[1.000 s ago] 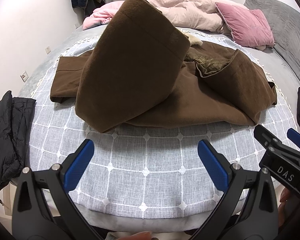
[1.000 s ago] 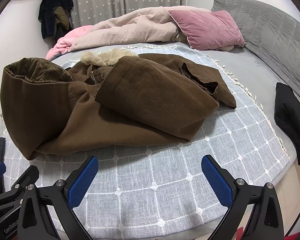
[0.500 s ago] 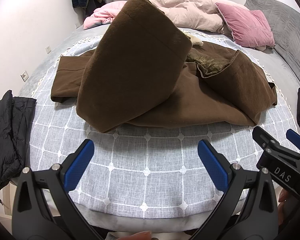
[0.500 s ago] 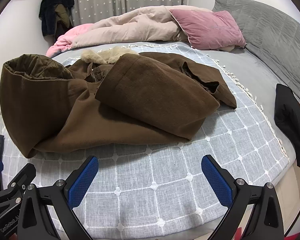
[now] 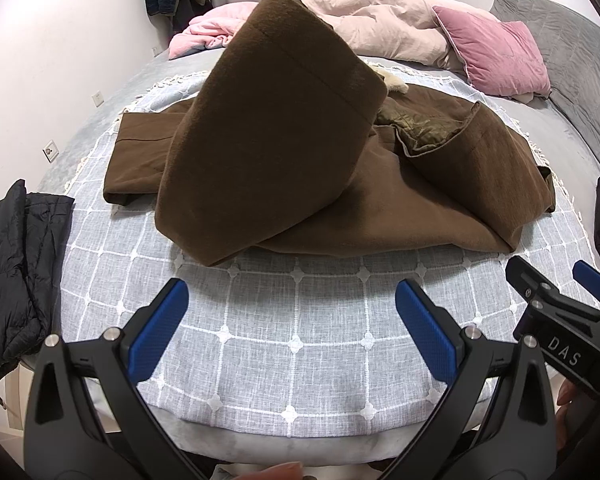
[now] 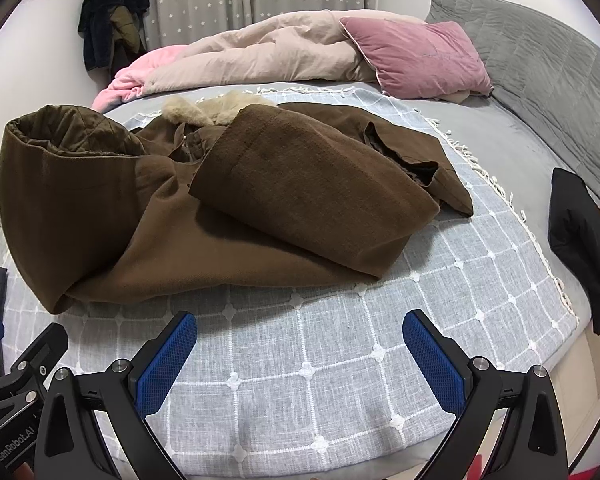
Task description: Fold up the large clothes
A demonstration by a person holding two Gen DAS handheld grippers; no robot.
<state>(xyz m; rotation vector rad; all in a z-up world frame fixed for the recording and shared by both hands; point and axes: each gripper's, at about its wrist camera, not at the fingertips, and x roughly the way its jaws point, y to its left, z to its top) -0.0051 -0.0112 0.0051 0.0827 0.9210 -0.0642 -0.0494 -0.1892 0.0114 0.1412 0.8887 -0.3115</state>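
Note:
A large brown coat [image 5: 284, 152] lies bunched on a grey checked blanket [image 5: 300, 336] on the bed. Its hem stands up in a stiff fold on the left, showing the olive quilted lining [image 6: 76, 132]. A beige fur collar [image 6: 204, 108] shows at the far side. My left gripper [image 5: 292, 304] is open and empty, just short of the coat's near edge. My right gripper [image 6: 300, 340] is open and empty, also in front of the coat [image 6: 260, 200]. The right gripper also shows in the left wrist view [image 5: 560, 320].
A black garment [image 5: 12, 276] lies at the bed's left edge, another black one [image 6: 580, 240] at the right edge. A pink pillow [image 6: 416, 56] and a beige duvet [image 6: 268, 52] lie at the back. Clothes [image 6: 108, 36] hang by the curtain.
Both grippers have shifted very slightly relative to the bed. The coat has not moved.

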